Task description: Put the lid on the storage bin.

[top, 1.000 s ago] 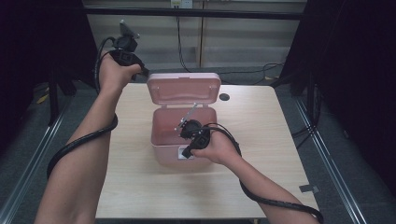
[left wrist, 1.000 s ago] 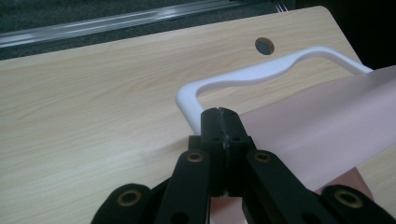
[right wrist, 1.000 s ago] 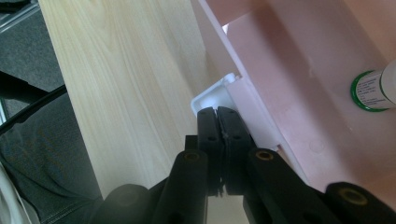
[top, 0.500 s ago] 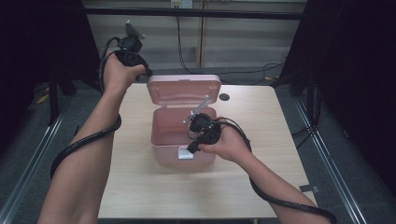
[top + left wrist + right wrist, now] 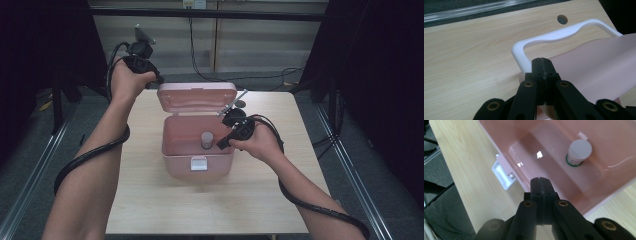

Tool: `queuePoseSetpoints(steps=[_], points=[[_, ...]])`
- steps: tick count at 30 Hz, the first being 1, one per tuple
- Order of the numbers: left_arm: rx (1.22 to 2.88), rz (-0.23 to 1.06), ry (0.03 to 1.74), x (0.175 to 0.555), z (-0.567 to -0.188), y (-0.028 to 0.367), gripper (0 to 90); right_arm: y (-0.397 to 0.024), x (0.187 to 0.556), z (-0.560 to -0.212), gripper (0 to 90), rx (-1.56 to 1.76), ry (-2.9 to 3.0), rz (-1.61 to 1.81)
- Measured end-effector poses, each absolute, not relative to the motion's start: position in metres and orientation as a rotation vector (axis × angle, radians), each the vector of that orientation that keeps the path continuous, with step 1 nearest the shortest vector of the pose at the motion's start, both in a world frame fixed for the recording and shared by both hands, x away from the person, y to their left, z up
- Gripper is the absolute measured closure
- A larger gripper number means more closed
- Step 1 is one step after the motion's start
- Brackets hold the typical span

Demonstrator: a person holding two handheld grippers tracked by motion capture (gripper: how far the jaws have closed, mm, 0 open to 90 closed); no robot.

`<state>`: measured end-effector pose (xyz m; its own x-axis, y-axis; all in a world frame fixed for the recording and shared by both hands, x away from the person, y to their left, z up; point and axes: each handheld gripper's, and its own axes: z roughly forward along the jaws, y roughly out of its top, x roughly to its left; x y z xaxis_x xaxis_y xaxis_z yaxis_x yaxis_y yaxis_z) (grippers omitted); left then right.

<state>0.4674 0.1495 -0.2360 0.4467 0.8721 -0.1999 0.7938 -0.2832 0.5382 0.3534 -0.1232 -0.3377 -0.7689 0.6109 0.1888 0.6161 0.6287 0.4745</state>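
A pink box (image 5: 197,170) stands open in the middle of the table, its lid (image 5: 197,97) tipped up and back. Upright on its floor is a small jar with a white cap (image 5: 206,139) (image 5: 580,151). My left gripper (image 5: 159,80) (image 5: 541,60) is shut, its tips at the lid's (image 5: 594,65) left corner beside the white handle (image 5: 554,37). I cannot tell whether they touch the lid. My right gripper (image 5: 221,145) (image 5: 541,180) is shut and empty, hovering over the box's right front rim, apart from the jar.
The box's white latch (image 5: 198,163) (image 5: 504,176) hangs on the front wall. A small dark round hole (image 5: 240,104) (image 5: 562,19) marks the wooden table (image 5: 150,200) behind the lid. Cables trail from both grippers. Dark floor and metal rails flank the table.
My right gripper has come up and to the right, out of the box's inside to its rim, uncovering the jar. The left gripper and the lid have stayed put.
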Motion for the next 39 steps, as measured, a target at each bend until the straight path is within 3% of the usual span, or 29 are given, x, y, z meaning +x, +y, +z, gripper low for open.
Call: queuePoseSetpoints(steps=[39], points=[[2.13,0.116,1.396,0.454,-0.262,0.156,90.0,-0.15,0.367,-0.326,90.0,-1.182,-2.791,-0.942]])
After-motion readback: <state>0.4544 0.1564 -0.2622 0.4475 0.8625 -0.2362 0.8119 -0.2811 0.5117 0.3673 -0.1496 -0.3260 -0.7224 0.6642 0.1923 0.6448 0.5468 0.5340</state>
